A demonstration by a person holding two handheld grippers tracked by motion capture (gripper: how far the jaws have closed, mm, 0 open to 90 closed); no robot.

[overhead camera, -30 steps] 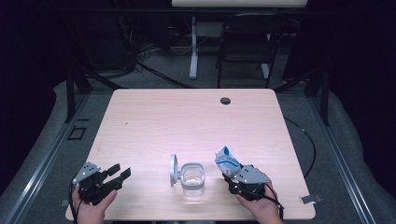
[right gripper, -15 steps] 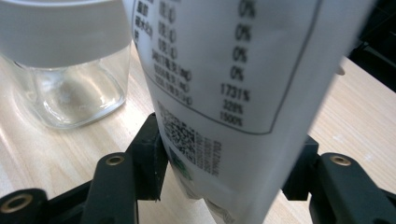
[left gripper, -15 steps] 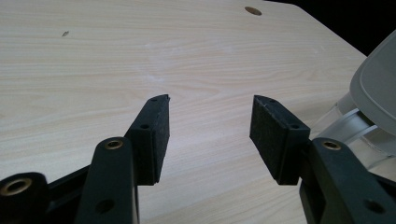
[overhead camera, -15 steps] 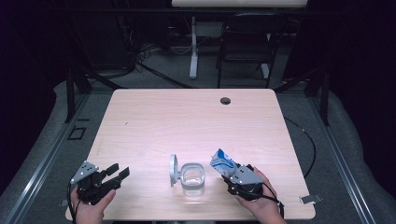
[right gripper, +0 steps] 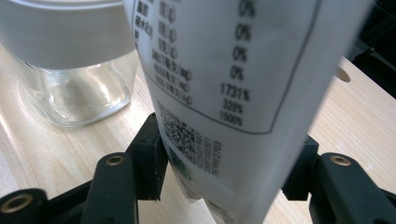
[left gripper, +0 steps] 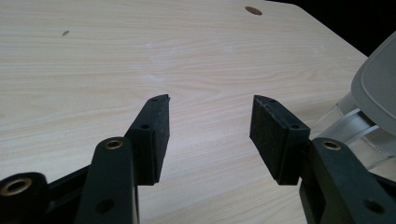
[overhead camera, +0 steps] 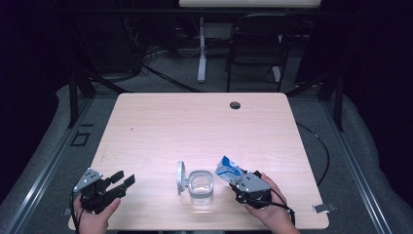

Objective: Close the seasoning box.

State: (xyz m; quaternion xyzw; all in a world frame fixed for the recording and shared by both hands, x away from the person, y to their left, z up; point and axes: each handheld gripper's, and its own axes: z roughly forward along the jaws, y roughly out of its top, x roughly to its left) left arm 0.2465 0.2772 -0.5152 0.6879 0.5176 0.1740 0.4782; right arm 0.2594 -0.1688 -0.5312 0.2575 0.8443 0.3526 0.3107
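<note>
The right gripper (overhead camera: 237, 178) is clamped on the packet (right gripper: 233, 88), which sits between both fingers (right gripper: 149, 154); the left gripper (left gripper: 210, 130) stands apart, beside the jar (overhead camera: 201, 186)

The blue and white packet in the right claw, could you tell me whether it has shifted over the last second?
Yes, slightly: the packet has tipped left, closer to the glass jar, which stayed put; the right claw keeps hold of it.

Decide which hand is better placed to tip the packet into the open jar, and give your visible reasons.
Right. The right gripper already holds the blue-and-white packet just beside the glass jar, whose hinged lid stands open. The left gripper is open, empty and farther from the jar.
</note>
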